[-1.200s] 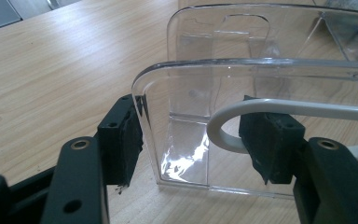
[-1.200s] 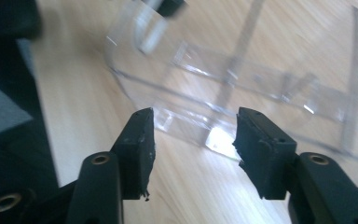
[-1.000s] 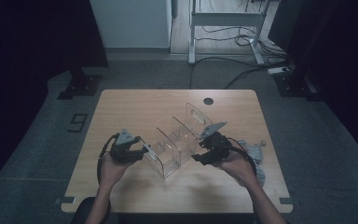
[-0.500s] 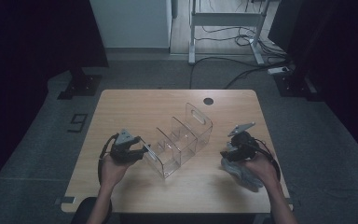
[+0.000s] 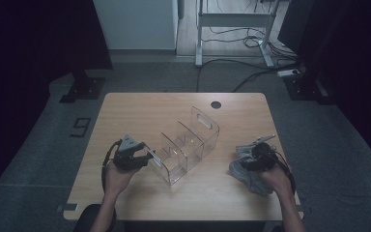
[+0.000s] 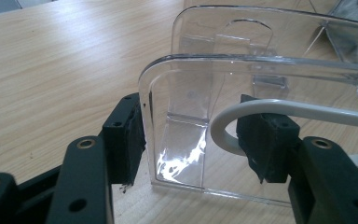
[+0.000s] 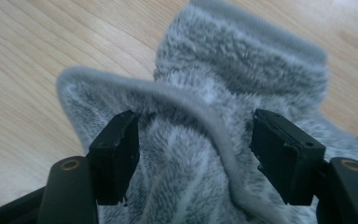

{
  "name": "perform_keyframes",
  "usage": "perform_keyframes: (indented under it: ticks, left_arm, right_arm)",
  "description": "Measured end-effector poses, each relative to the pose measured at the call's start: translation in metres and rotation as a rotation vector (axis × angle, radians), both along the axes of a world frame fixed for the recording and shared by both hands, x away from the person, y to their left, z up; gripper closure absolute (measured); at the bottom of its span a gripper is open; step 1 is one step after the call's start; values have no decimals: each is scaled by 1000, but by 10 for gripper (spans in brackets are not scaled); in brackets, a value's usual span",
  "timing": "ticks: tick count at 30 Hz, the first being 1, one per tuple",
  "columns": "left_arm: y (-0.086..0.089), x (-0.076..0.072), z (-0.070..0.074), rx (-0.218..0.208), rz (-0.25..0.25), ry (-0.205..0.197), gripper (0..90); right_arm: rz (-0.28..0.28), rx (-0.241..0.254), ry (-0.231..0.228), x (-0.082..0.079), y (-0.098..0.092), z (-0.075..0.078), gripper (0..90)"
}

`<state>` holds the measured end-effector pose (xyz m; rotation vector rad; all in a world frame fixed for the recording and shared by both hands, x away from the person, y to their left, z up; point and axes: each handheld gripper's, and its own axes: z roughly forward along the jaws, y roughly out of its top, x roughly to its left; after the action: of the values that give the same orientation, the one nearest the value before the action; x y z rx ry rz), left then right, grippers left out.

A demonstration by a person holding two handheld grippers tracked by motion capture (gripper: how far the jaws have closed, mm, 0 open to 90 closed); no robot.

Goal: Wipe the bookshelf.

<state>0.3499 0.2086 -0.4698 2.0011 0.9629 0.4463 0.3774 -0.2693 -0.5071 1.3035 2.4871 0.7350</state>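
Right gripper view — right tool (image 7: 193, 156) open, straddling grey fleece (image 7: 242, 79).

The high view is dim, its left and right edges sunk in near-black shadow with only the table (image 5: 183, 121) lit, while both gripper views are bright, with white glare on the clear organizer (image 6: 223, 116) and soft blur on the near jaws and far tabletop.

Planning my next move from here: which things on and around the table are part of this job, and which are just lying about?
In the job:
clear plastic organizer, its end wall between the left gripper jaws
grey fluffy cloth under the open right gripper

Lying about:
metal stand on the floor
floor cables
power strip
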Motion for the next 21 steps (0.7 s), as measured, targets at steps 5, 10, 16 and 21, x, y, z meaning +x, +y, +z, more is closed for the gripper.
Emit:
perform_keyframes:
  ticks: [5, 10, 16, 21]
  left_arm:
    - [2, -3, 0, -12, -3, 2, 441]
    - [2, -7, -1, -12, 2, 1, 445]
    - [3, -12, 0, -7, -1, 4, 446]
    - [4, -17, 0, -6, -7, 6, 446]
  right_arm:
    - [-13, -32, 40, 3, -1, -15, 360]
    - [-39, -38, 45, 2, -1, -18, 481]
    - [-113, -30, 44, 0, -3, -16, 646]
    - [-119, 13, 12, -5, -5, -8, 667]
